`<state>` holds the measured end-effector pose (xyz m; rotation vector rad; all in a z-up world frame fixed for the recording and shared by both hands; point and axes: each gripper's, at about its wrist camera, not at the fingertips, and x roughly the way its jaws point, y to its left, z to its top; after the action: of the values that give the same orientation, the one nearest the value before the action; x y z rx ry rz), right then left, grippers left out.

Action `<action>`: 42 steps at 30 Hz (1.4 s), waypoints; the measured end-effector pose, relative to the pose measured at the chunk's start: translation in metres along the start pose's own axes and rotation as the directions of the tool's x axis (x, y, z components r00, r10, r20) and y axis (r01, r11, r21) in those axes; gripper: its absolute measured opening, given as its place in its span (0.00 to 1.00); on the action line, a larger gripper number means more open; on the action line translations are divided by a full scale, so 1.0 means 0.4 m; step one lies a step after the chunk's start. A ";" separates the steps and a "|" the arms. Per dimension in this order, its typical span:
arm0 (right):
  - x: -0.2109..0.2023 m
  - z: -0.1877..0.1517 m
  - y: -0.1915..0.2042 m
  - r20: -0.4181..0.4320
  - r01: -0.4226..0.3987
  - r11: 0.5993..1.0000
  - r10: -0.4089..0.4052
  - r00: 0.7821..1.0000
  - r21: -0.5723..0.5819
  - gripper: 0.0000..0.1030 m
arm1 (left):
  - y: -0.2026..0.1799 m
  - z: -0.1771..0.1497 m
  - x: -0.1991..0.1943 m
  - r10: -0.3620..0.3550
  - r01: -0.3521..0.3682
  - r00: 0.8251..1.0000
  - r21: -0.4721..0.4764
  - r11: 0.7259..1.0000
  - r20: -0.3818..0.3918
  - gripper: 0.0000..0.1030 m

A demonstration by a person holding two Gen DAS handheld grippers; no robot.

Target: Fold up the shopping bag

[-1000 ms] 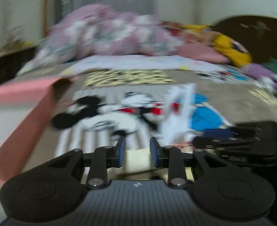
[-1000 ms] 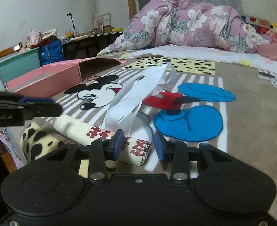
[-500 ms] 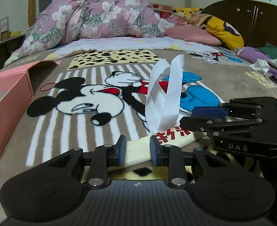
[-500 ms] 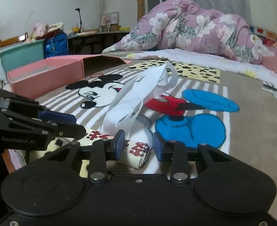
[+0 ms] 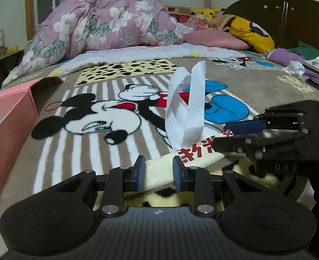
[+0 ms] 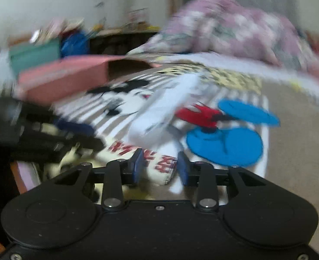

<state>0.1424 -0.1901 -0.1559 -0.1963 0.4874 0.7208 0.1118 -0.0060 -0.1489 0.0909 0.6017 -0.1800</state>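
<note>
At the far left a pink box (image 5: pixel 6 117) lies open on the cartoon-mouse blanket (image 5: pixel 90 119) covering the bed. Next comes the left gripper (image 5: pixel 158 170), its blue-padded tongs parted, with the near end of the shopping bag (image 5: pixel 176 166) lying between them; neither pad visibly presses the cloth. The bag is a cream roll with red characters, lying across the blanket's near edge, its white handles (image 5: pixel 186 106) standing up in loops. To the right, the right gripper (image 6: pixel 160 168) reaches the roll's other end; its tongs also stand apart with the bag's end between them, though that view is blurred. Behind, a floral quilt (image 5: pixel 98 28) is heaped.
</note>
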 end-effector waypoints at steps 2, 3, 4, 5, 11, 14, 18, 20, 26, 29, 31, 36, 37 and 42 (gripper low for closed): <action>-0.001 -0.003 -0.022 0.002 -0.015 0.998 0.015 1.000 0.056 0.31 | 0.012 0.004 0.005 -0.016 0.016 1.000 -0.026 1.000 -0.003 0.26; -0.003 -0.004 -0.029 0.005 -0.014 0.997 0.014 1.000 0.076 0.31 | 0.019 0.006 0.006 -0.026 0.026 1.000 -0.040 0.999 -0.004 0.26; -0.006 -0.002 -0.020 0.007 0.001 0.999 -0.001 1.000 0.047 0.31 | 0.022 0.006 0.004 -0.033 0.032 0.999 -0.043 0.999 -0.005 0.26; -0.009 0.001 0.001 0.008 0.022 1.000 -0.022 1.000 -0.017 0.29 | 0.021 0.005 0.002 -0.035 0.034 0.999 -0.031 0.999 -0.006 0.26; -0.029 0.013 0.086 0.016 0.091 0.955 -0.091 0.996 -0.282 0.29 | 0.046 0.005 0.002 -0.085 0.085 0.996 -0.048 0.995 -0.010 0.26; -0.036 0.014 0.141 0.015 0.071 0.890 -0.072 0.997 -0.451 0.29 | 0.059 0.005 0.004 -0.113 0.112 0.994 -0.065 0.992 -0.010 0.26; -0.002 0.014 0.179 -0.059 0.040 0.767 -0.102 0.993 -0.641 0.29 | 0.067 0.006 0.007 -0.134 0.132 0.991 -0.069 0.989 -0.017 0.26; 0.012 0.024 0.182 -0.099 0.010 0.724 -0.108 0.989 -0.690 0.29 | 0.074 0.011 0.010 -0.151 0.149 0.988 -0.064 0.987 -0.029 0.26; 0.048 0.055 0.203 -0.201 -0.099 0.559 -0.124 0.972 -0.823 0.27 | 0.105 0.016 0.018 -0.211 0.206 0.977 -0.100 0.973 -0.040 0.26; 0.064 0.065 0.206 -0.227 -0.132 0.523 -0.121 0.966 -0.842 0.27 | 0.112 0.013 0.021 -0.223 0.217 0.974 -0.128 0.968 -0.034 0.26; 0.071 0.075 0.202 -0.246 -0.153 0.523 -0.114 0.963 -0.839 0.27 | 0.118 0.013 0.023 -0.233 0.226 0.972 -0.143 0.963 -0.033 0.26; 0.093 0.098 0.186 -0.294 -0.203 0.545 -0.083 0.952 -0.813 0.28 | 0.144 0.014 0.034 -0.277 0.267 0.961 -0.193 0.944 -0.025 0.26; 0.099 0.103 0.185 -0.308 -0.217 0.546 -0.080 0.948 -0.809 0.28 | 0.150 0.013 0.036 -0.286 0.276 0.958 -0.206 0.939 -0.022 0.26; 0.114 0.106 0.192 -0.341 -0.257 0.516 -0.074 0.937 -0.817 0.27 | 0.146 0.021 0.044 -0.283 0.270 0.959 -0.224 0.936 -0.028 0.26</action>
<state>0.1353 -0.0926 -0.1420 -1.2838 0.4248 1.0053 0.1420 0.0475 -0.1500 -0.2039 0.6896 -0.3845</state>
